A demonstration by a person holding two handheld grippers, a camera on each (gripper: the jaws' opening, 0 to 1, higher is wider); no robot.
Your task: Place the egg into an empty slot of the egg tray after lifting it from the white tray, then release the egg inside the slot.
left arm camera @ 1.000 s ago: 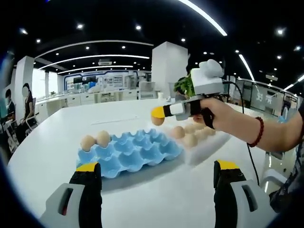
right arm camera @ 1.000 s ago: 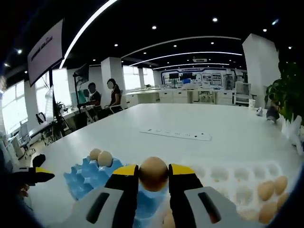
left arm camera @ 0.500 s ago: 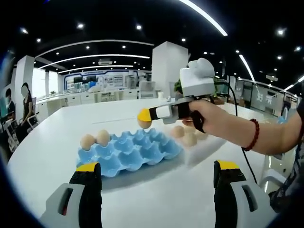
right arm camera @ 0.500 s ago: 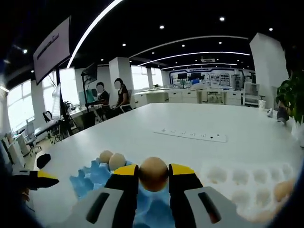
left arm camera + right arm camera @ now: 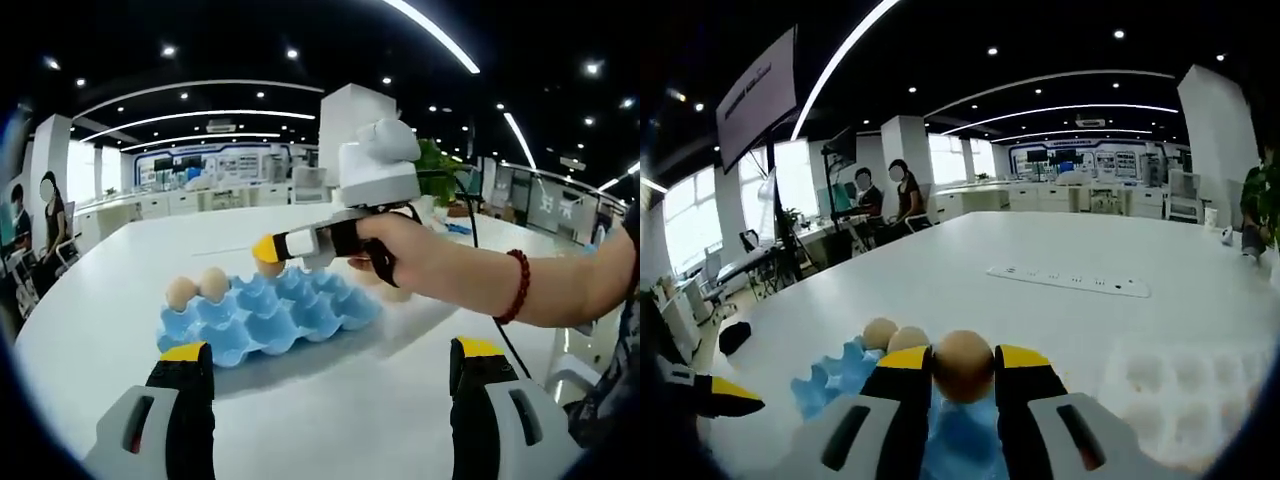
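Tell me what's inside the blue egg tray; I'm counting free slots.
The blue egg tray holds two eggs side by side at one end. The other visible slots look empty. The right gripper, holding an egg above it, hides some far slots.

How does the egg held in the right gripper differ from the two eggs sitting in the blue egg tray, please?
The held egg is up in the air, clamped by the right gripper; the two eggs rest in slots at one end of the blue egg tray. The held egg is alone; the two sit side by side. All look tan.
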